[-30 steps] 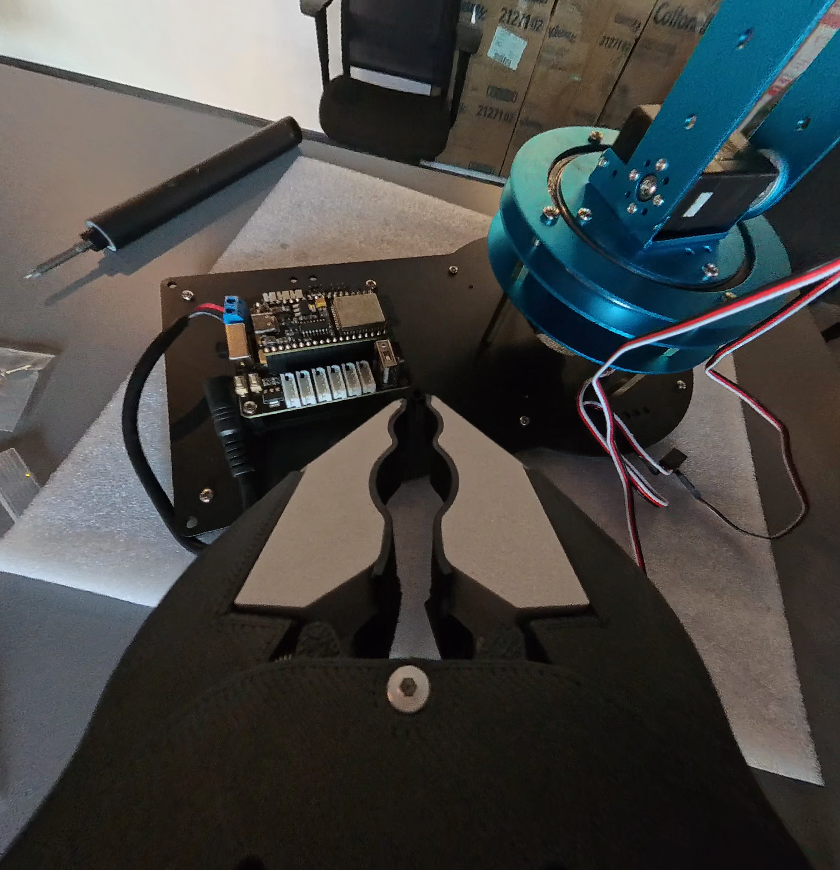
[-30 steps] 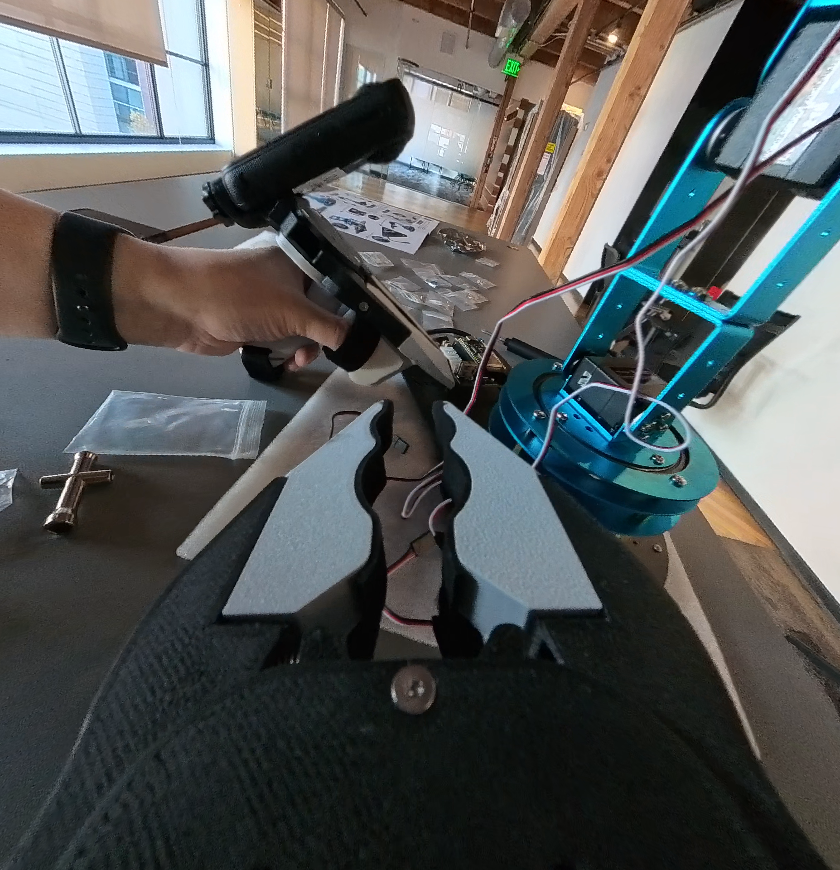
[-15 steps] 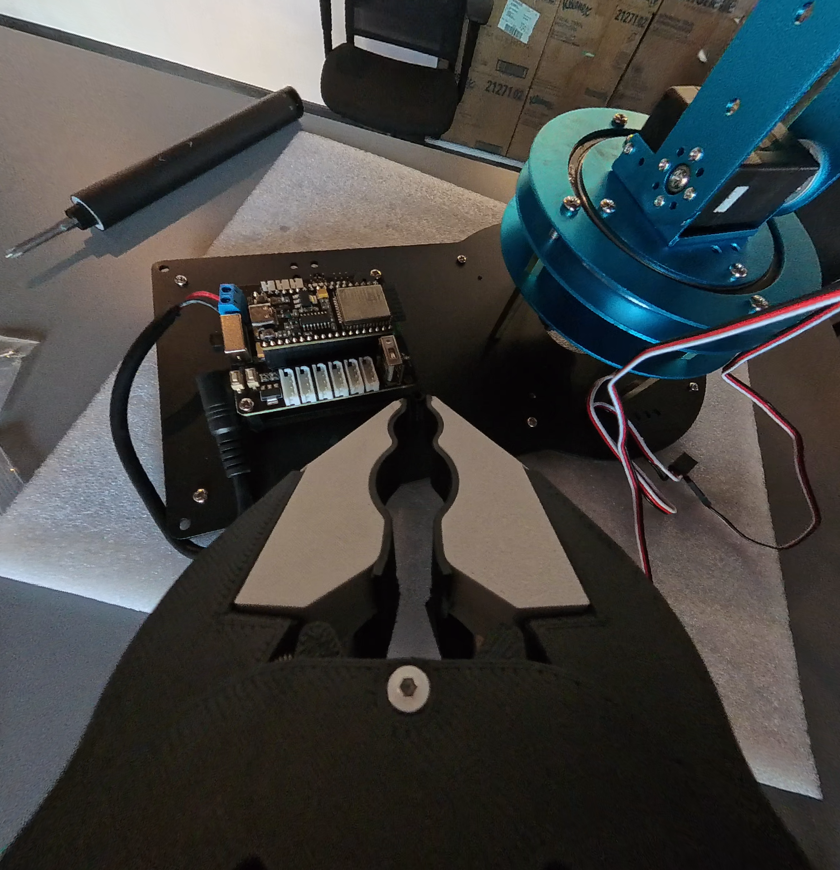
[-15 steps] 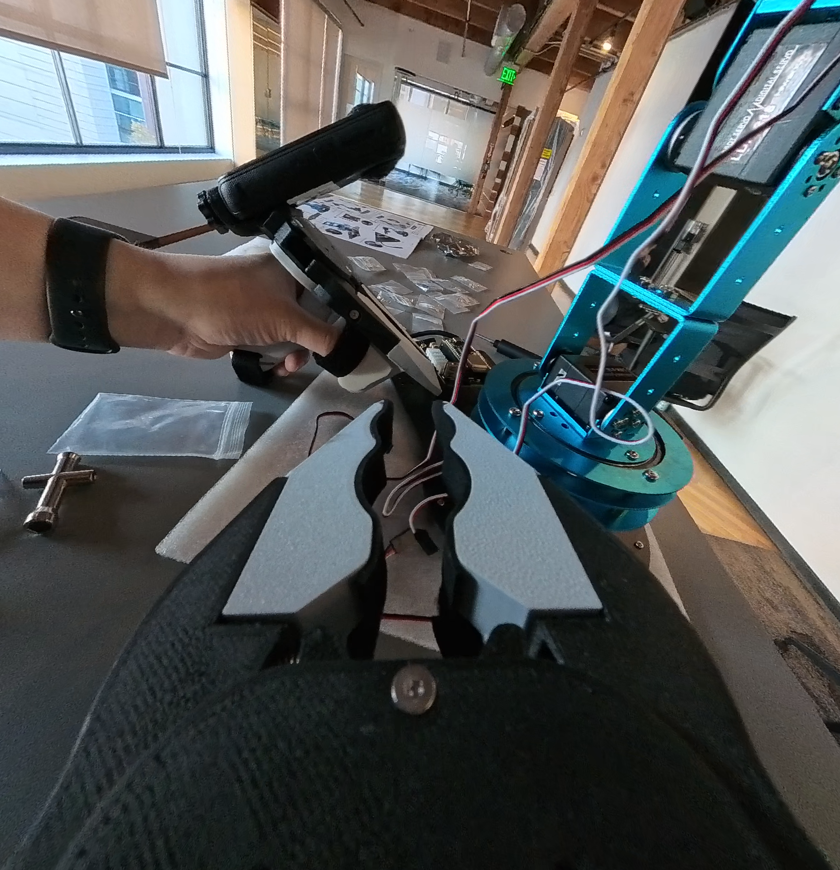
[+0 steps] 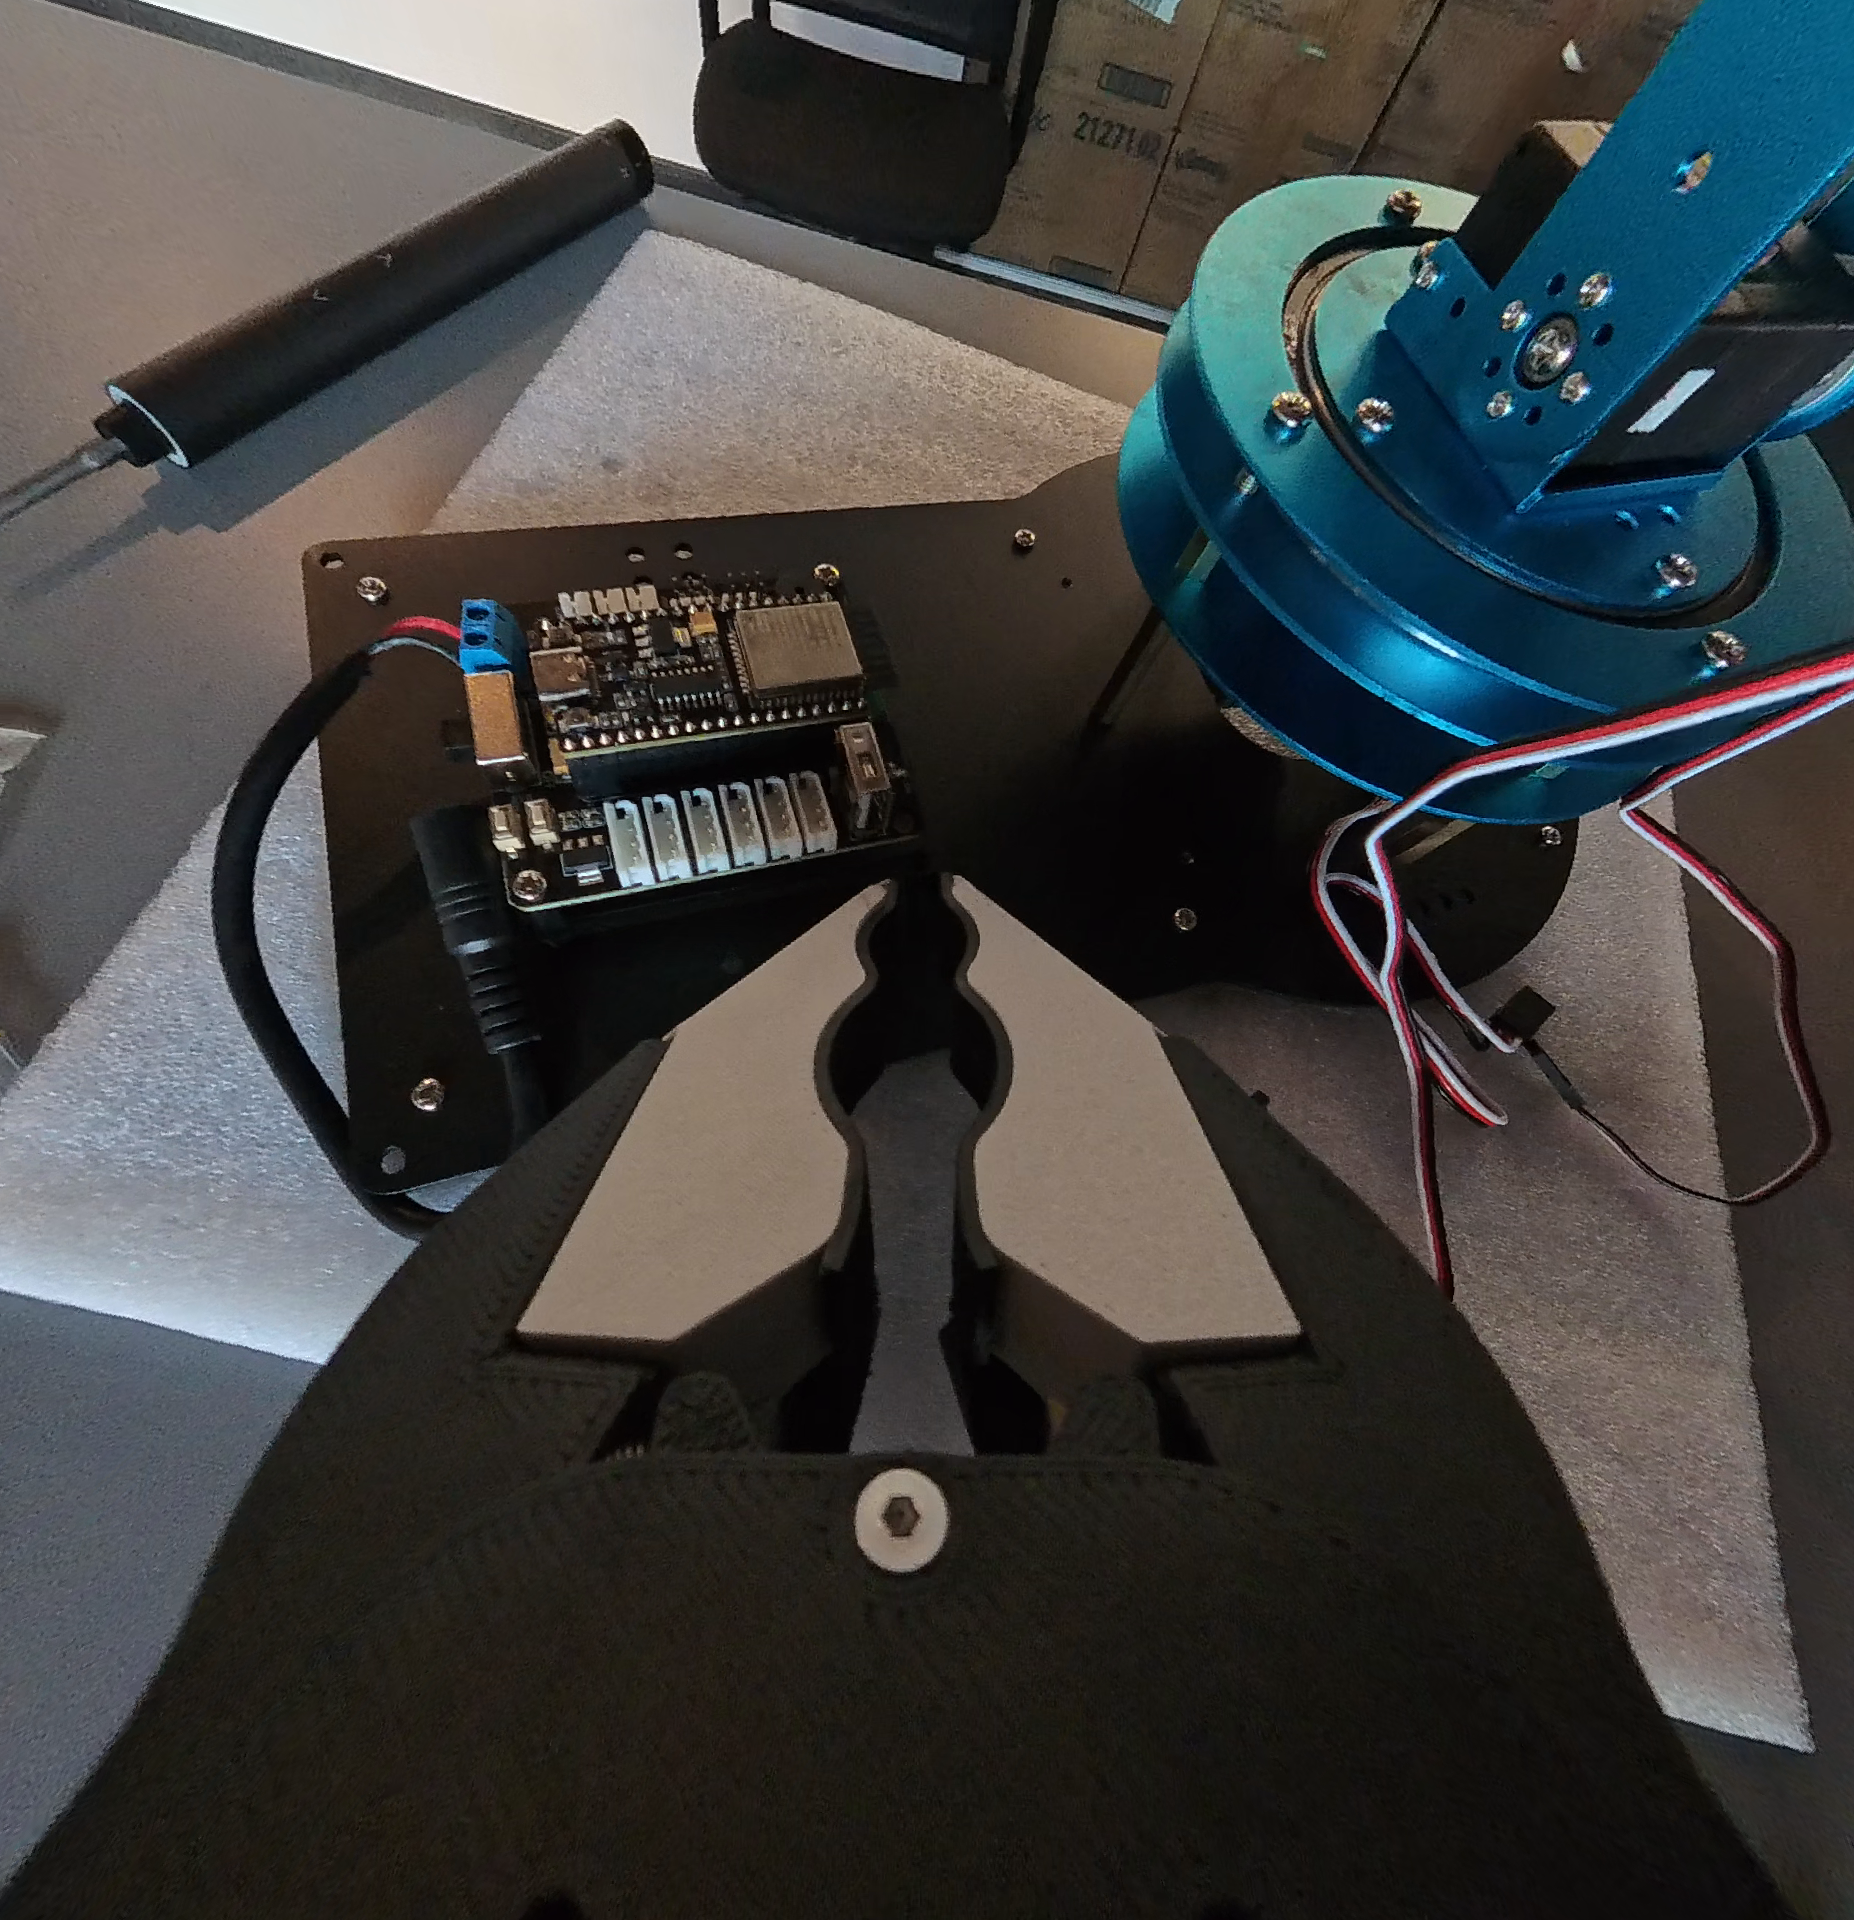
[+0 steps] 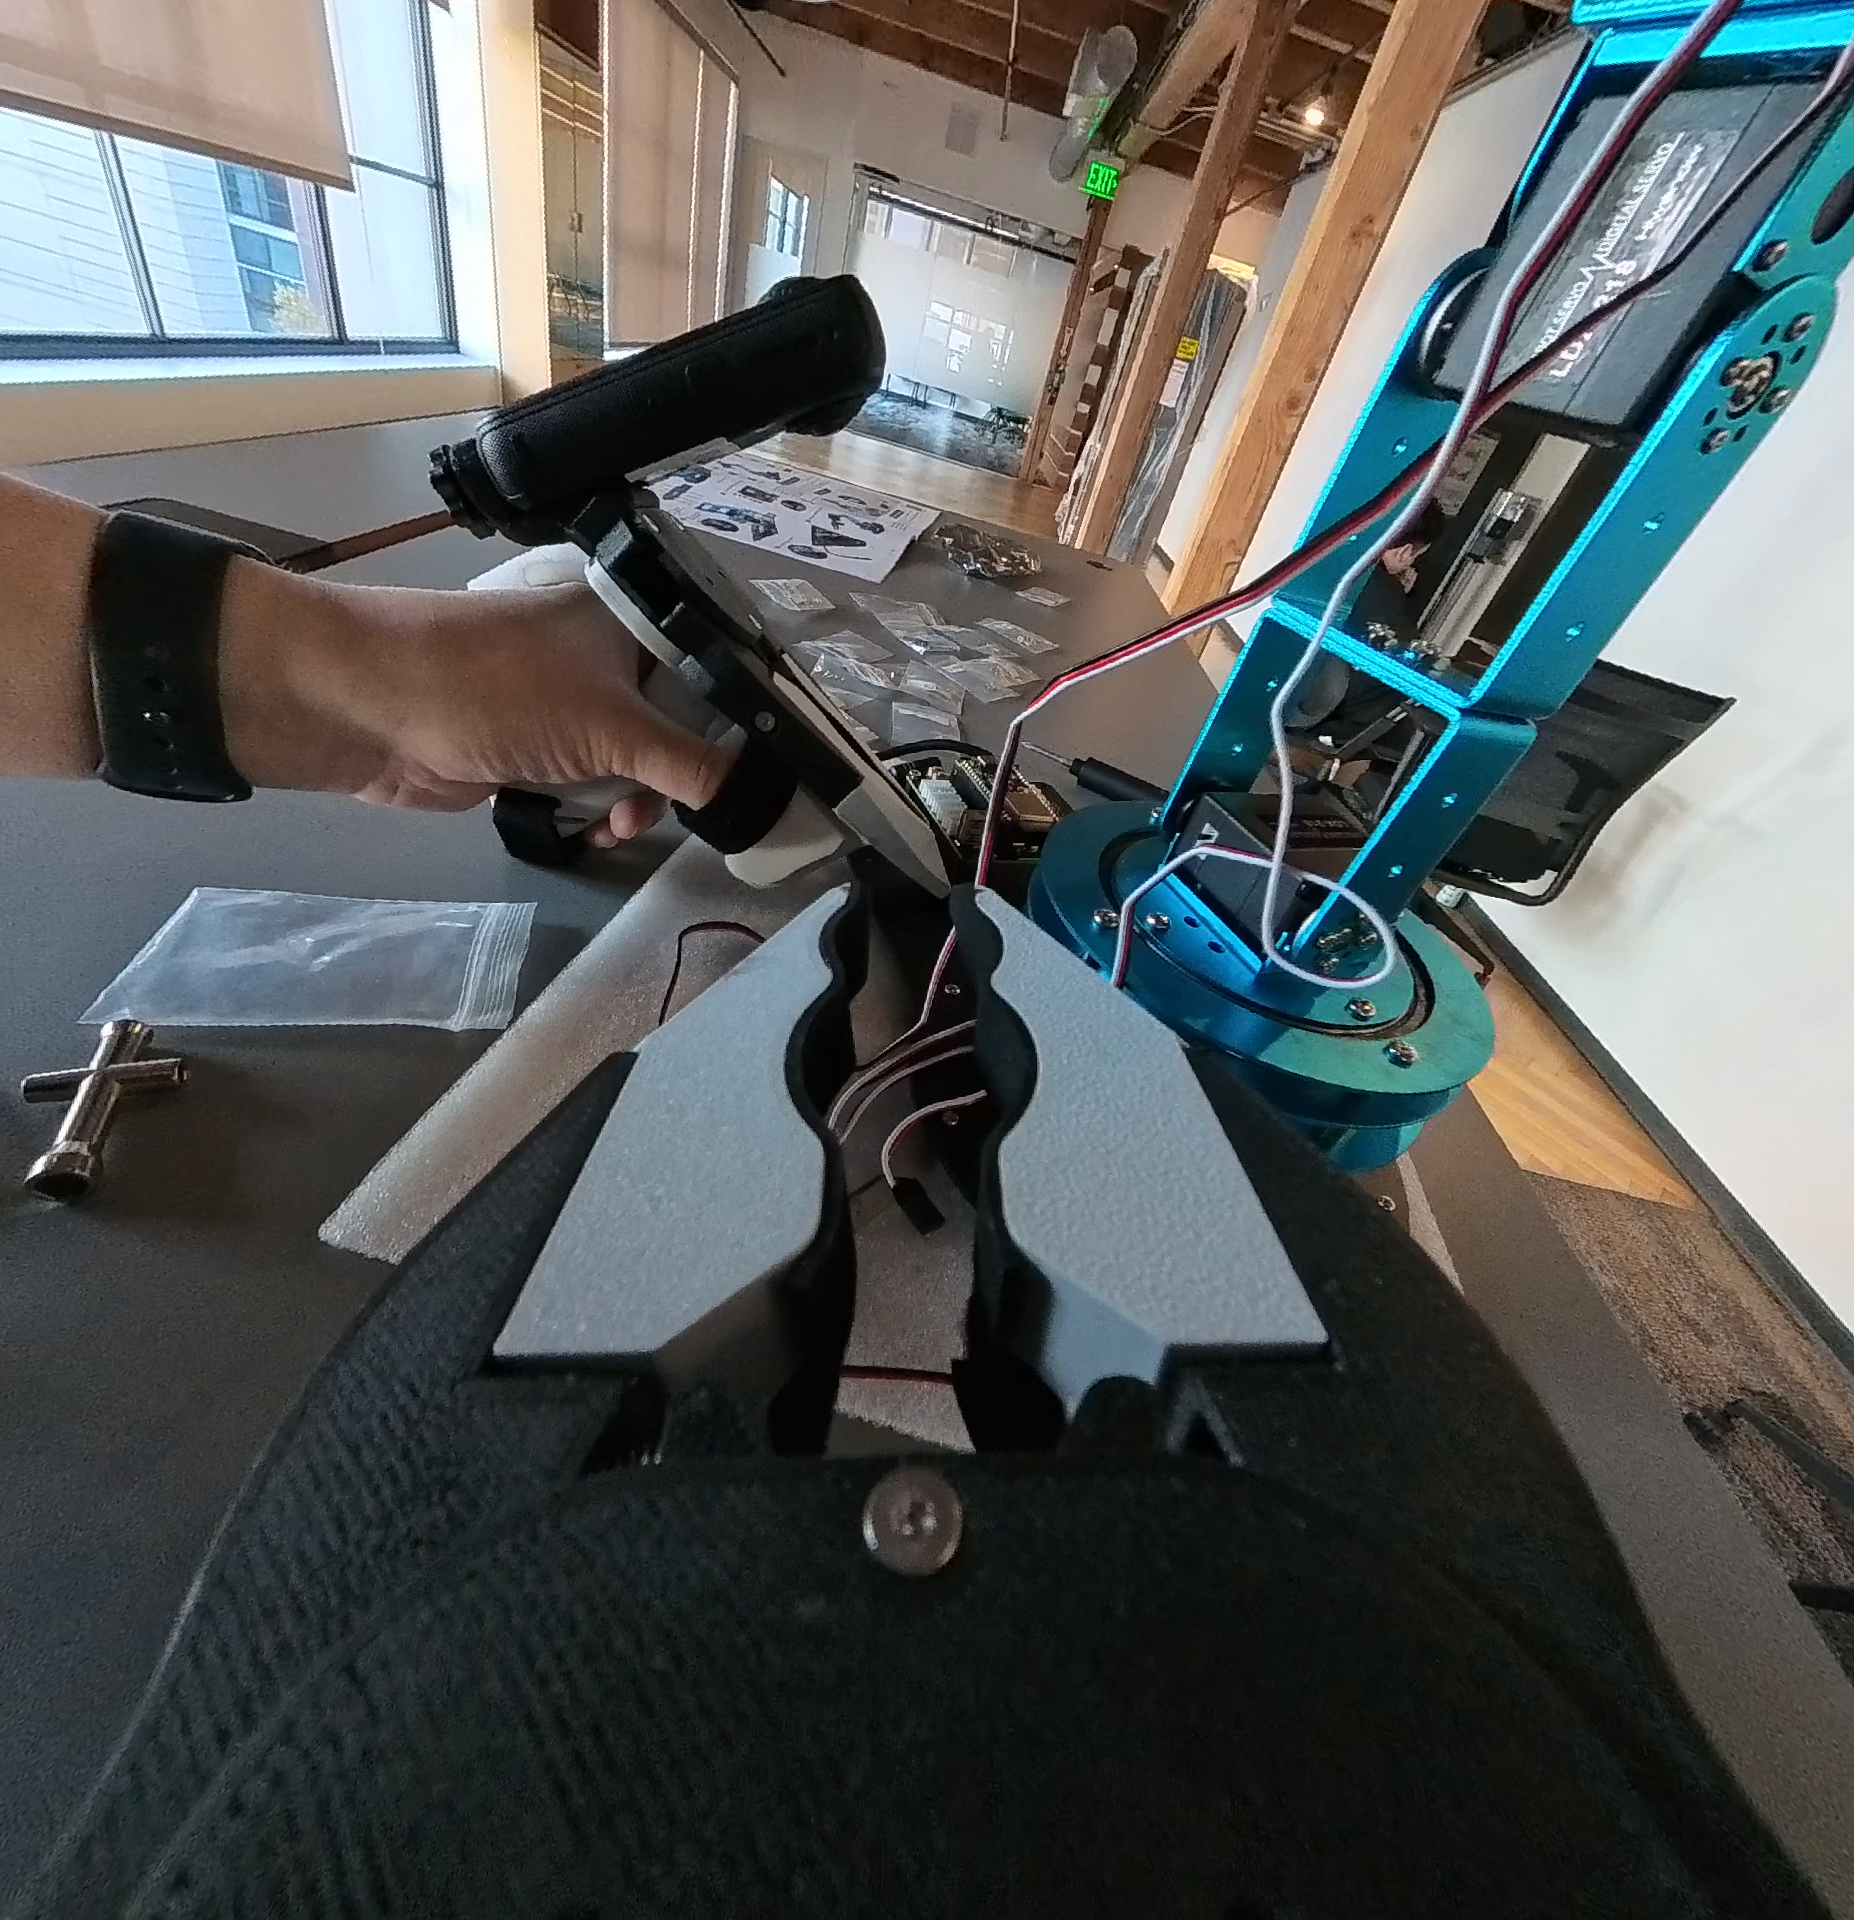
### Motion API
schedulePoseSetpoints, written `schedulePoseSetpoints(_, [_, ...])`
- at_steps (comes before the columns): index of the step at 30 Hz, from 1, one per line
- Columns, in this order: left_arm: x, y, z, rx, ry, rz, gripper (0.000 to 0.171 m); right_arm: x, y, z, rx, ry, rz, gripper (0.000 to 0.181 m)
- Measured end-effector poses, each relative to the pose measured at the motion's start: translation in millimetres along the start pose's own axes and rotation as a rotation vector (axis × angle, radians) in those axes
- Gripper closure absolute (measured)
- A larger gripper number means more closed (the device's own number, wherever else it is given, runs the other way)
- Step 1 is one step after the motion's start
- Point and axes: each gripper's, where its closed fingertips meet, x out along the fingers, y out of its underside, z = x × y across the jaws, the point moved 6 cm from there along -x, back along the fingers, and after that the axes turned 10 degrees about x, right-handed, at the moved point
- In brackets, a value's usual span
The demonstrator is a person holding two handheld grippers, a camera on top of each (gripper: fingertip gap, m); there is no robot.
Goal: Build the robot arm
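Note:
My left gripper (image 5: pixel 920 886) hovers over a black baseplate (image 5: pixel 1006 644), just in front of the circuit board (image 5: pixel 694 727) mounted on it. Its jaws are all but closed and hold nothing. A blue robot-arm turntable (image 5: pixel 1422 582) stands on the plate's right end, trailing red, white and black servo wires (image 5: pixel 1401 997). My right gripper (image 6: pixel 910 896) is low over the foam with a narrow gap between its jaws. The loose wires (image 6: pixel 902 1081) and a black plug (image 6: pixel 918 1205) lie beneath that gap, not gripped. The left gripper (image 6: pixel 902 831), held by a hand (image 6: pixel 466 707), shows just beyond it.
A white foam sheet (image 5: pixel 746 395) lies under the plate. A black screwdriver (image 5: pixel 362 312) lies at the far left and a black power cable (image 5: pixel 248 935) loops off the board. A cross wrench (image 6: pixel 92 1101), a plastic bag (image 6: pixel 310 956), several small bags (image 6: pixel 923 655) and a printed sheet (image 6: pixel 798 520) lie on the grey table. The grippers' ends are close to 15 centimetres from one another. My left tips are about 25 centimetres from the cross wrench (image 6: pixel 92 1101), my right tips only 20 centimetres.
Both views have shifted slightly. The left gripper has edged left over the plate. The right gripper has eased toward the wires and the blue turntable. Neither pair of jaws has moved.

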Motion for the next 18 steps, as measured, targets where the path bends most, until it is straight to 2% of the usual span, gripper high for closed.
schedulePoseSetpoints(18, [-0.3, -0.1, 0.0, -0.005, 0.003, -0.003, 0.166, -3.5, -2.5, -3.4, 0.003, 0.009, -0.01, 0.166])
